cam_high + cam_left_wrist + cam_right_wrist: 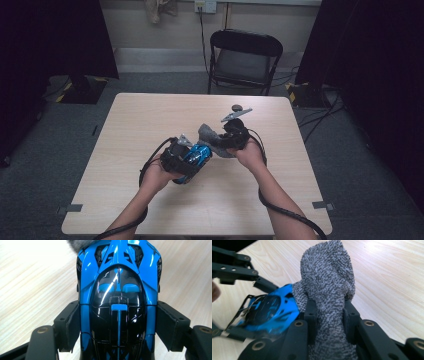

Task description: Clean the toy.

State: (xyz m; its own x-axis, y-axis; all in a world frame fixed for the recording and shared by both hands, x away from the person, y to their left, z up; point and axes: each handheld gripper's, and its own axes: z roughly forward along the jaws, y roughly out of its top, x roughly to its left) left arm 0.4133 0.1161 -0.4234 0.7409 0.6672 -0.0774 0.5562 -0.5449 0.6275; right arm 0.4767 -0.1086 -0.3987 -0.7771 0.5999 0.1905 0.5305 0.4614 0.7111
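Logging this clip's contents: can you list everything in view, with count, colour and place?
toy car: 1, blue and black, held above the table centre
cloth: 1, grey, touching the car
table: 1, light wood, centre
folding chair: 1, black, behind the table
wall socket: 1, pale, back wall
left tongs: 1, black, shut on the car's sides
right tongs: 1, black, shut on the cloth
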